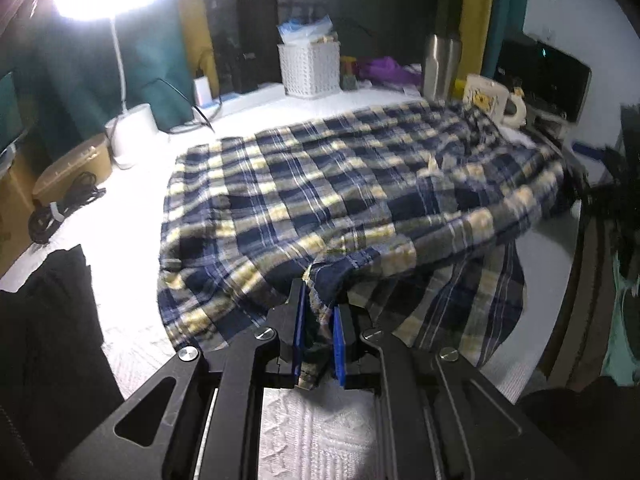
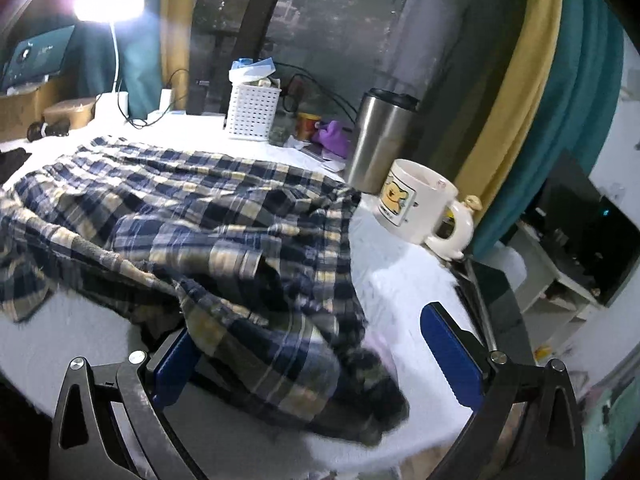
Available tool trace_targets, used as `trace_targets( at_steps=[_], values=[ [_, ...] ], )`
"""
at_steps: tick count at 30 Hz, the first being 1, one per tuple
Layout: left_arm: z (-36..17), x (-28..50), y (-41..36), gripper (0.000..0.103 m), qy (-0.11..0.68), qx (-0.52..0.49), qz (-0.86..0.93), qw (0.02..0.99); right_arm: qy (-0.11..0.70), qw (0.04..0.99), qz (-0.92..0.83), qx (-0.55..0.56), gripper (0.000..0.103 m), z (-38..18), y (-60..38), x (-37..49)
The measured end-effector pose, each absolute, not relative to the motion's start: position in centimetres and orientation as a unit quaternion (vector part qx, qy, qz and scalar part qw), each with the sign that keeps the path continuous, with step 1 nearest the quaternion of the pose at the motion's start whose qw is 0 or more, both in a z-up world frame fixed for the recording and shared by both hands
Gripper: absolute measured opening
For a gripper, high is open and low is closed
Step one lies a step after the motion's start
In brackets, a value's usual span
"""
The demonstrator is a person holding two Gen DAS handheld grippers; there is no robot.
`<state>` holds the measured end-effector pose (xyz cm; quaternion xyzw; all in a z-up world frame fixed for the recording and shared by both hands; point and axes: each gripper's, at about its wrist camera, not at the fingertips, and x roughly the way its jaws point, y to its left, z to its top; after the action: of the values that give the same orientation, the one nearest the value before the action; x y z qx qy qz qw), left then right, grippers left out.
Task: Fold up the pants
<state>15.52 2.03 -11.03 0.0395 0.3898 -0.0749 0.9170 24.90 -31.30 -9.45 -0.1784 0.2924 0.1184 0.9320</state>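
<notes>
Pinching a near edge of the plaid pants [image 1: 320, 184], the left gripper [image 1: 319, 332] is shut on cloth. The pants are spread ahead across the white table [image 1: 132, 248]. The right gripper [image 2: 316, 364] is held wide open (cloth between its fingers, not squeezed).

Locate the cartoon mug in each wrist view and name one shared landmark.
Left wrist: mug at upper right, beyond the plaid pants.
Right wrist: mug right of centre, beside the pants' far edge.
Shared landmark: the steel tumbler just left of the mug.
</notes>
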Motion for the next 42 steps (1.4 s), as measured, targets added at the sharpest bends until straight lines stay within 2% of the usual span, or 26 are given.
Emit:
trace_targets(
  at_steps=[4, 9, 13, 23, 25, 26, 31, 32, 34, 35, 39, 42],
  values=[
    [-12.1, 15.6, 1.0, 0.016, 0.404, 0.072, -0.079, 0.909, 0.312, 0.929, 0.141, -0.139, 0.103, -10.0, -32.1, 26.4],
    [-12.1, 15.5, 0.9, 0.015, 0.393, 0.075, -0.066, 0.914, 0.328, 0.925, 0.158, -0.107, 0.103, -10.3, -33.8, 25.5],
    [-11.3, 15.9, 1.4, 0.009, 0.381, 0.066, -0.053, 0.921, 0.335, 0.921, 0.153, -0.13, 0.103, -10.7, -34.7, 23.1],
    [-9.8, 16.5, 2.5, 0.006, 0.371, 0.04, -0.036, 0.927, 0.27, 0.917, 0.09, -0.278, 0.102, -12.8, -33.5, 19.0],
    [-9.4, 16.3, 2.7, 0.006, 0.369, 0.04, -0.031, 0.928, 0.267, 0.911, 0.11, -0.295, 0.075, -13.0, -32.8, 19.0],
    [-9.3, 16.2, 2.8, 0.006, 0.367, 0.039, -0.029, 0.929, 0.265, 0.908, 0.109, -0.304, 0.067, -13.2, -32.5, 19.1],
    [-8.0, 15.7, 3.3, 0.005, 0.351, 0.03, -0.01, 0.936, 0.257, 0.905, 0.126, -0.315, 0.065, -13.1, -32.2, 20.2],
    [-7.7, 15.5, 3.4, 0.004, 0.346, 0.028, -0.007, 0.938, 0.262, 0.905, 0.134, -0.307, 0.059, -13.1, -32.3, 20.5],
    [-6.8, 15.1, 3.3, 0.004, 0.334, 0.025, -0.005, 0.942, 0.276, 0.906, 0.15, -0.284, 0.041, -12.9, -32.3, 20.8],
    [-6.3, 14.9, 3.2, 0.004, 0.326, 0.024, -0.004, 0.945, 0.28, 0.908, 0.15, -0.275, 0.025, -12.5, -32.2, 21.0],
    [-3.3, 13.8, 2.7, 0.003, 0.288, 0.031, -0.005, 0.957, 0.271, 0.925, 0.148, -0.223, 0.018, -10.0, -32.3, 21.0],
    [-0.3, 12.6, 2.7, 0.003, 0.25, 0.037, -0.003, 0.968, 0.246, 0.94, 0.144, -0.188, 0.017, -6.9, -32.8, 20.8]
  ],
)
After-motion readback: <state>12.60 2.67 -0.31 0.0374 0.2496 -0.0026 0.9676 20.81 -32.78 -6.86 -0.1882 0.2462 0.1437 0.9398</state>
